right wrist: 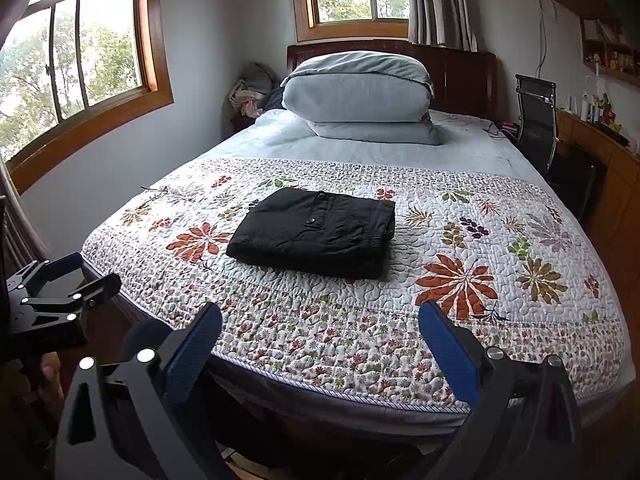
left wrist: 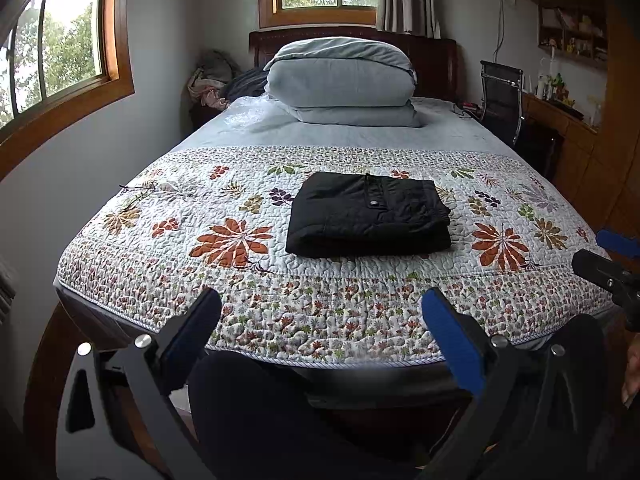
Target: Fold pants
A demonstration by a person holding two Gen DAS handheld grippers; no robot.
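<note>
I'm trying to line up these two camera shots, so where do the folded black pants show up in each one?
Left wrist view: the folded black pants lie just right of centre on the floral quilt.
Right wrist view: the folded black pants lie at centre, slightly left, on the same quilt.
Shared landmark: the stacked grey-blue bedding at the headboard, straight behind the pants.

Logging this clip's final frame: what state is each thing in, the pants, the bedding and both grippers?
Black pants: folded into a compact rectangle, lying flat on the quilt.
Floral quilt: spread smooth over the bed.
Grey duvet: folded, stacked at the headboard.
Left gripper: open, empty, held off the bed.
Right gripper: open, empty, held off the bed.
</note>
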